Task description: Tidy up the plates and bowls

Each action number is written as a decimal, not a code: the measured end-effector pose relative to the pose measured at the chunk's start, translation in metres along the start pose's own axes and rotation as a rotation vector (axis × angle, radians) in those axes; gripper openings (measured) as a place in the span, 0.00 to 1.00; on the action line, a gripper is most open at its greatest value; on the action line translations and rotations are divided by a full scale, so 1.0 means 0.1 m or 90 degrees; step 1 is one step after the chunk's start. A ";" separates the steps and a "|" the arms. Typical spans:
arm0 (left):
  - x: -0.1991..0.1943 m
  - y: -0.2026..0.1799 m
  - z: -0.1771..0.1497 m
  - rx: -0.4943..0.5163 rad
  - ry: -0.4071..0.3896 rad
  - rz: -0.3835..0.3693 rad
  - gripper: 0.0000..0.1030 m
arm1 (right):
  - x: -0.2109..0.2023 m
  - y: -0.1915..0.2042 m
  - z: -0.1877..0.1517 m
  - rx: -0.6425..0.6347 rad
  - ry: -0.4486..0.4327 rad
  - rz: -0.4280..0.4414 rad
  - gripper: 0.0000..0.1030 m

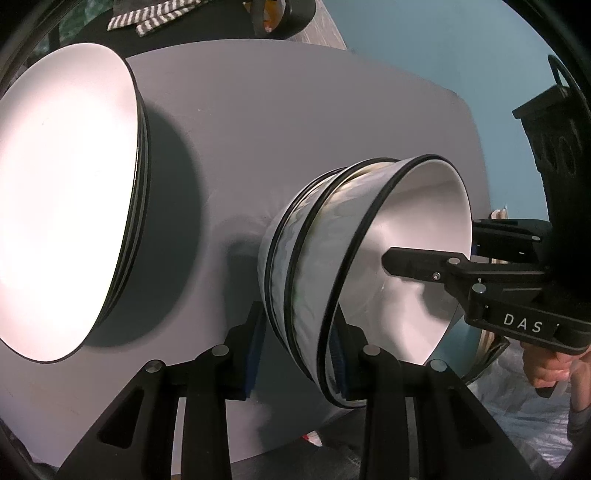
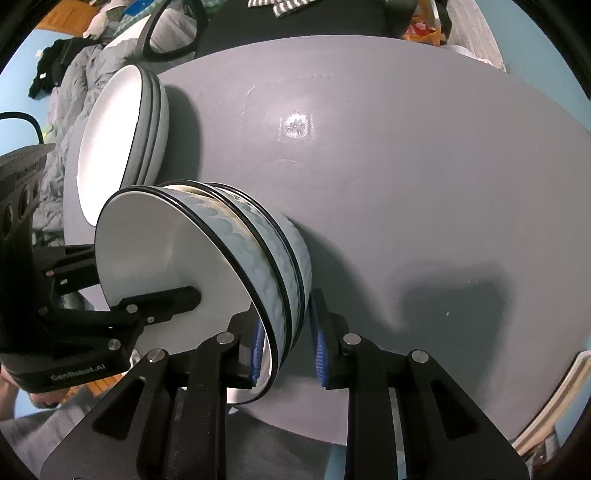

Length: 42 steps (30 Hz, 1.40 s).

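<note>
A stack of nested bowls (image 1: 317, 251) with white insides, black rims and blue wave sides sits on the grey table (image 1: 295, 129); it also shows in the right wrist view (image 2: 258, 251). A stack of white plates (image 1: 66, 206) with black rims stands to its left, seen also in the right wrist view (image 2: 125, 125). My left gripper (image 1: 297, 354) is open, its pads straddling the bowls' near rims. My right gripper (image 2: 286, 343) is open too, straddling the rims from the opposite side. One finger of each reaches inside the top bowl.
A striped cloth (image 1: 155, 18) lies on a dark surface beyond the table's far edge. Bedding and clutter (image 2: 74, 74) lie past the table on the plate side. The grey table (image 2: 424, 166) stretches wide beyond the bowls.
</note>
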State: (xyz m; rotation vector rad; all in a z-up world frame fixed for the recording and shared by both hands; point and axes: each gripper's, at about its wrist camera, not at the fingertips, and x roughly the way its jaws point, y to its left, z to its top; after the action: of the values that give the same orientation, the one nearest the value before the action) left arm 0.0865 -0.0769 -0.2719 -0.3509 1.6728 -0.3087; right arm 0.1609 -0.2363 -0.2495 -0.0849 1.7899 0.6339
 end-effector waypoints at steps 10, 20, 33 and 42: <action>0.02 0.18 0.04 -0.029 -0.002 -0.017 0.30 | 0.02 0.04 0.00 0.004 0.000 -0.003 0.22; 0.01 0.15 -0.07 -0.037 -0.031 0.003 0.29 | -0.01 0.02 -0.03 0.011 -0.012 -0.004 0.22; 0.11 0.08 -0.15 -0.061 -0.020 -0.006 0.27 | -0.10 0.00 -0.12 0.054 -0.036 0.003 0.19; 0.06 0.03 -0.13 -0.088 -0.028 0.004 0.27 | 0.02 0.14 -0.15 0.025 -0.009 0.002 0.19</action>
State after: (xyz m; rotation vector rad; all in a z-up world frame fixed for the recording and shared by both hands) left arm 0.0727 -0.0765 -0.2774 -0.4525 1.6560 -0.1807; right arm 0.1422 -0.2305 -0.2429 -0.0505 1.7888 0.5999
